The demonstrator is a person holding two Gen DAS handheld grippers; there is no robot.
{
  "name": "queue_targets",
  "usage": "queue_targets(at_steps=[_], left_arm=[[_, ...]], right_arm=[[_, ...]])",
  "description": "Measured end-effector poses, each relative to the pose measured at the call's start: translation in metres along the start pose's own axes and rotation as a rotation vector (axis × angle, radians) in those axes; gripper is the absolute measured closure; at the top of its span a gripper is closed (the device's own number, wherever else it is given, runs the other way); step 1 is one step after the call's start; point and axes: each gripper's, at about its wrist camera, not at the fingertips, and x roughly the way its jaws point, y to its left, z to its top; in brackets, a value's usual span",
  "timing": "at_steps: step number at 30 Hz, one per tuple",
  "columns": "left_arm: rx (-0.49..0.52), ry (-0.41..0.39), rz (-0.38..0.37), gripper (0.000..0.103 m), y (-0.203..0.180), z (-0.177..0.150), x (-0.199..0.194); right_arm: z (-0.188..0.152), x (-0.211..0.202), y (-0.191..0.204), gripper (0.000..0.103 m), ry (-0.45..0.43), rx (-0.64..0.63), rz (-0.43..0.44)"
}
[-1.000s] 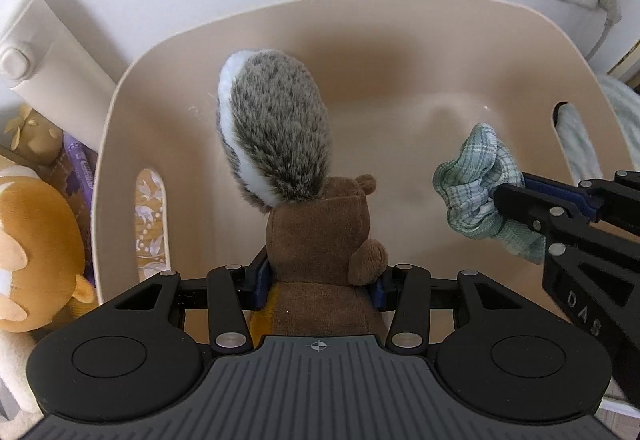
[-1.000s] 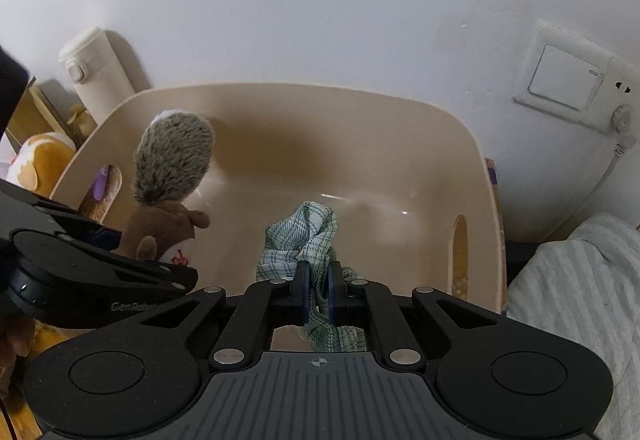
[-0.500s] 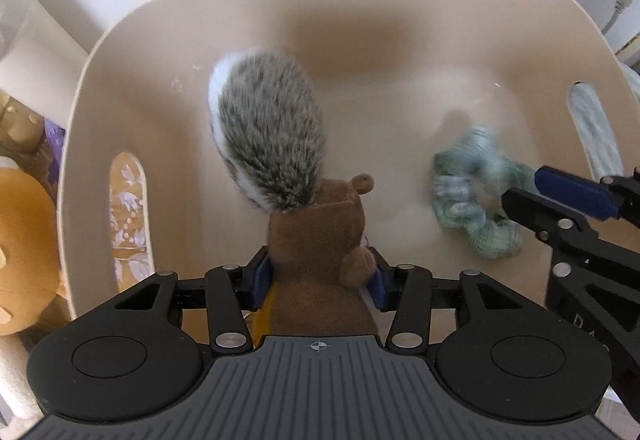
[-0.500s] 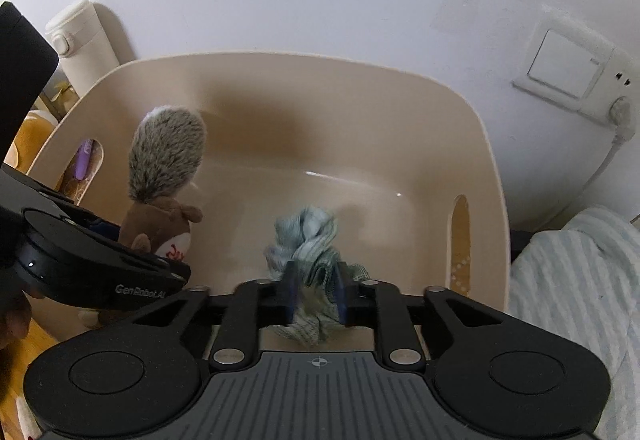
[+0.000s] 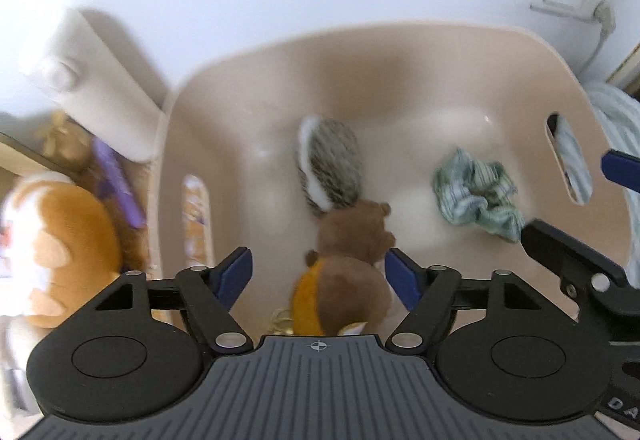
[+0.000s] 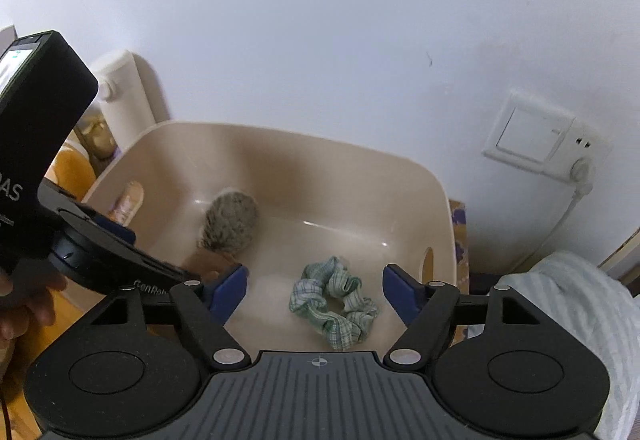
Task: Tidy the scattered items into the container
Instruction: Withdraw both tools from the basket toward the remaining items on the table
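Two grippers hang over the beige plastic tub (image 6: 442,200), both with jaws spread and gripping nothing. The left gripper (image 5: 318,274) angles down above the brown plush squirrel with a grey bushy tail (image 5: 344,240) (lying on the tub floor). To its right, the right gripper (image 6: 316,290) tilts above the green checked fabric scrunchie (image 6: 334,300), also inside.

The left gripper (image 5: 318,274) has its two blue-padded fingers spread wide apart, holding nothing. The right gripper (image 6: 315,290) is likewise spread wide and empty. Each points forward and downward, side by side.
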Motion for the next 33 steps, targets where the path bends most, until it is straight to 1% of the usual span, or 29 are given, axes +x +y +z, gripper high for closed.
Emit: queue_targets(at_steps=[1,3,6,9,16,18,20,25,29,33], left_arm=[[-0.009,-0.012,-0.005,0.027,0.002,0.001,-0.006],[-0.029,-0.035,-0.024,0.027,0.006,-0.002,-0.023],[-0.044,-0.072,-0.040,0.026,0.012,-0.010,-0.049],[-0.045,-0.110,-0.040,0.024,0.017,-0.023,-0.067],[-0.058,-0.129,-0.029,0.024,0.034,-0.060,-0.089],[-0.077,-0.131,-0.023,0.024,0.041,-0.073,-0.092],[-0.108,-0.130,-0.016,0.024,0.048,-0.087,-0.095],[-0.199,-0.096,-0.021,0.024,0.056,-0.126,-0.092],[-0.287,-0.062,-0.035,0.024,0.061,-0.155,-0.087],[-0.326,-0.027,-0.038,0.024,0.061,-0.174,-0.080]], right_arm=[[0.001,-0.006,0.001,0.024,-0.009,0.001,0.003],[0.001,-0.020,0.002,0.017,-0.028,0.008,0.007],[-0.003,-0.041,0.002,0.012,-0.065,0.039,0.013],[-0.012,-0.060,-0.001,0.011,-0.097,0.082,0.025],[-0.040,-0.097,-0.005,0.009,-0.119,0.135,0.012],[-0.051,-0.104,-0.006,0.007,-0.115,0.146,0.005],[-0.062,-0.108,-0.007,0.001,-0.105,0.170,0.004],[-0.097,-0.111,-0.005,0.000,-0.060,0.222,0.001],[-0.126,-0.104,-0.002,0.000,0.002,0.267,0.005],[-0.148,-0.098,0.002,0.000,0.052,0.293,-0.003]])
